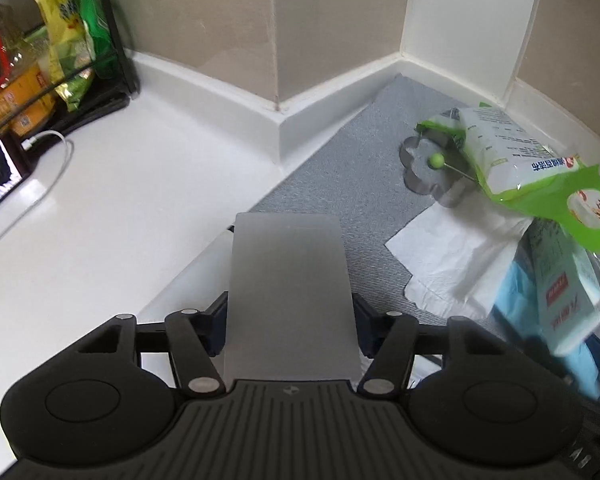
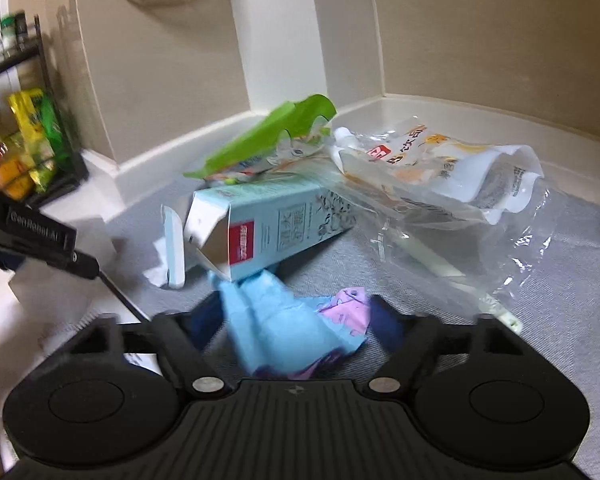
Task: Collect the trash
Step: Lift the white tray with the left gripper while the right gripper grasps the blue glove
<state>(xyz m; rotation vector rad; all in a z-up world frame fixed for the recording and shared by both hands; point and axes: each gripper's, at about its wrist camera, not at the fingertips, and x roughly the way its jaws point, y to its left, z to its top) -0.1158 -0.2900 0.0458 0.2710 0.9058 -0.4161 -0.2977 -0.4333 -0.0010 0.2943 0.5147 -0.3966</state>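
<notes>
The left tongs (image 1: 288,320) are clamped on a flat grey card (image 1: 290,300) that stands up between the two dark fingers and hides their tips. They hang over the edge where the white surface (image 1: 120,208) meets a grey mat (image 1: 340,168). On that mat, to the right, lie a flower-shaped metal cutter (image 1: 428,168) with a green-headed pin, a white tissue (image 1: 452,256) and a green-and-white wipes packet (image 1: 516,164) that rests on top of a pale blue carton (image 1: 560,292).

The right tongs (image 2: 296,320) are closed on a crumpled light blue and pink wrapper (image 2: 300,320), low over the mat (image 2: 540,320). Just ahead lies the pale blue carton (image 2: 268,232), its end flap open, touching the wrapper. Behind it sits the green packet (image 2: 268,140); to the right a clear refill pouch (image 2: 440,164) rests on crinkled clear plastic film (image 2: 480,248). A rack of yellow and green packets (image 2: 28,140) stands at far left.
</notes>
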